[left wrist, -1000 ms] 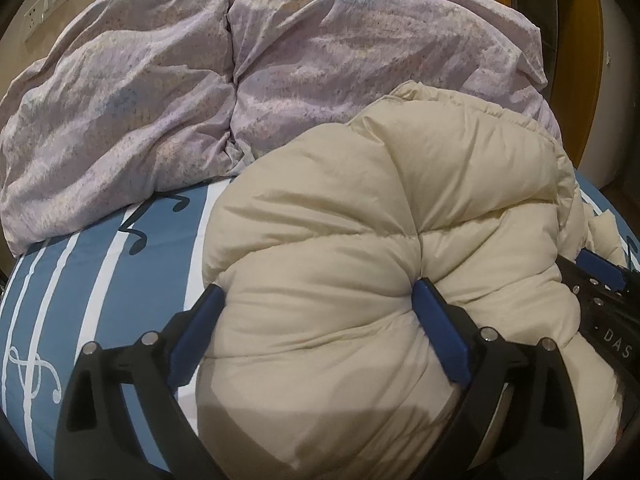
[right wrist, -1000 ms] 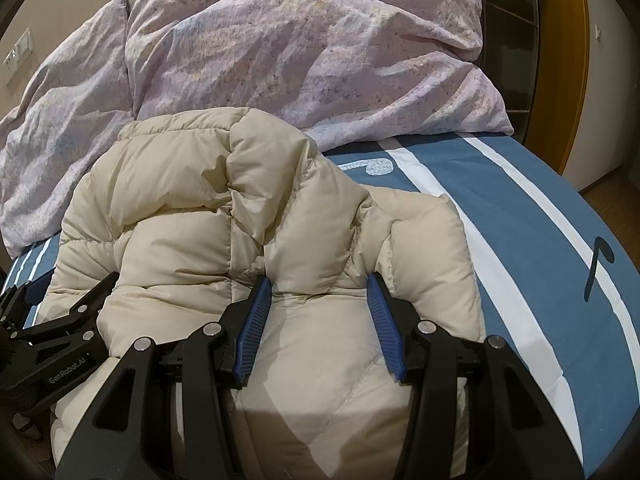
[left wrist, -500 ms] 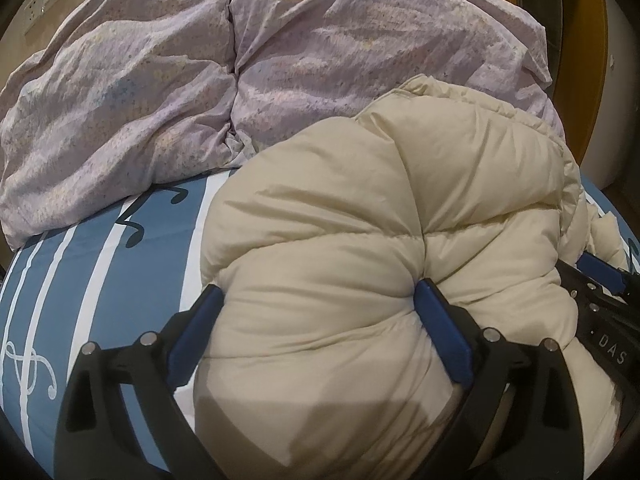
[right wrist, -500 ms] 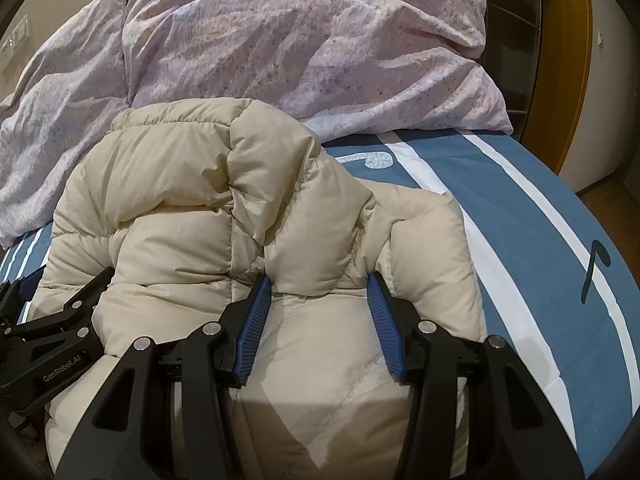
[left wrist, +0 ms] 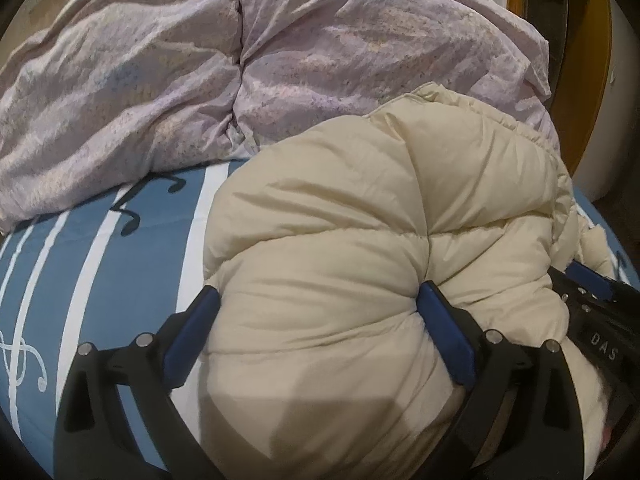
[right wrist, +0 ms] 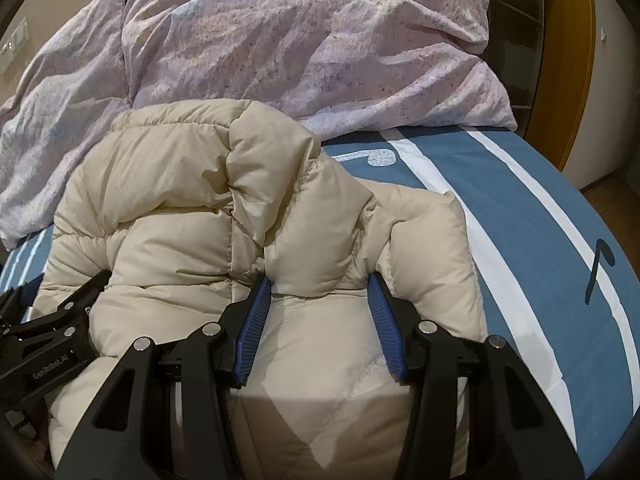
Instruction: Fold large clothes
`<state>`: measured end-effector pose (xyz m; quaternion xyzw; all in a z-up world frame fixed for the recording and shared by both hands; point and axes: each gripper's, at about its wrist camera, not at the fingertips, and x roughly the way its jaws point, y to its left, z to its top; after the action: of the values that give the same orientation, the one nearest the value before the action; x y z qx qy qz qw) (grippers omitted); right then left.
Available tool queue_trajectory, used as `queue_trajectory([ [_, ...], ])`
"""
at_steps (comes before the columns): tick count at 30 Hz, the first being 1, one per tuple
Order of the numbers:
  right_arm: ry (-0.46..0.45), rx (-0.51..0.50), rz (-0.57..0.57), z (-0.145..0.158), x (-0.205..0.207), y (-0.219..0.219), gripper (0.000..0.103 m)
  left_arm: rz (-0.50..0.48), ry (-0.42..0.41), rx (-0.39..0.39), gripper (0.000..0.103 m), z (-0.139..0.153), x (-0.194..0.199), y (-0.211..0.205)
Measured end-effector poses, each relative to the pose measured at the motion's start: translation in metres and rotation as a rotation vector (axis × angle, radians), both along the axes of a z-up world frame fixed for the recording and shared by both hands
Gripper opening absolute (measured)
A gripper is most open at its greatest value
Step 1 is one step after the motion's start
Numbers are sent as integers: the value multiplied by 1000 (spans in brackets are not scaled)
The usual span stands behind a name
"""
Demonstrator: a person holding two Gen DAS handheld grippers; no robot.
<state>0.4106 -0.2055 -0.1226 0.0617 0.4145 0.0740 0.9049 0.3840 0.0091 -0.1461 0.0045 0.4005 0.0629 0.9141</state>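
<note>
Beige puffy jacket (left wrist: pixel 360 264) bunched at frame centre on blue striped bed (left wrist: pixel 100 280). Left gripper (left wrist: pixel 316 312) spread wide around thick bulge. Right gripper (right wrist: pixel 320 300) pinching narrower fold. Risk: slippery padding (air-filled) springs out, fold collapses toward pink duvet (right wrist: pixel 320 48) at top.

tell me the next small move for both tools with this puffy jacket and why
Probably carry the gripped fold forward and lay it down toward the pillows. Both the left tool and the right tool pinch the beige jacket, which is bunched and lifted rather than flat on the blue bedsheet.
</note>
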Motion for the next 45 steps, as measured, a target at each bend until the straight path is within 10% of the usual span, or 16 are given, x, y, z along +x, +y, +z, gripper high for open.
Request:
queue_trajectory([
  [10, 36, 130, -17, 33, -32, -54, 94, 18, 2, -94, 98, 40, -49, 39],
  [16, 199, 294, -21, 4, -27, -84, 97, 48, 60, -257, 98, 27, -56, 64],
  [26, 288, 517, 54, -25, -18, -79, 102, 12, 90, -293, 98, 14, -51, 58],
  [37, 274, 541, 165, -24, -11, -47, 100, -20, 116, -441, 99, 2, -45, 64],
  [45, 254, 652, 187, -24, -8, -43, 54, -56, 120, -679, 71, -10, -47, 76],
])
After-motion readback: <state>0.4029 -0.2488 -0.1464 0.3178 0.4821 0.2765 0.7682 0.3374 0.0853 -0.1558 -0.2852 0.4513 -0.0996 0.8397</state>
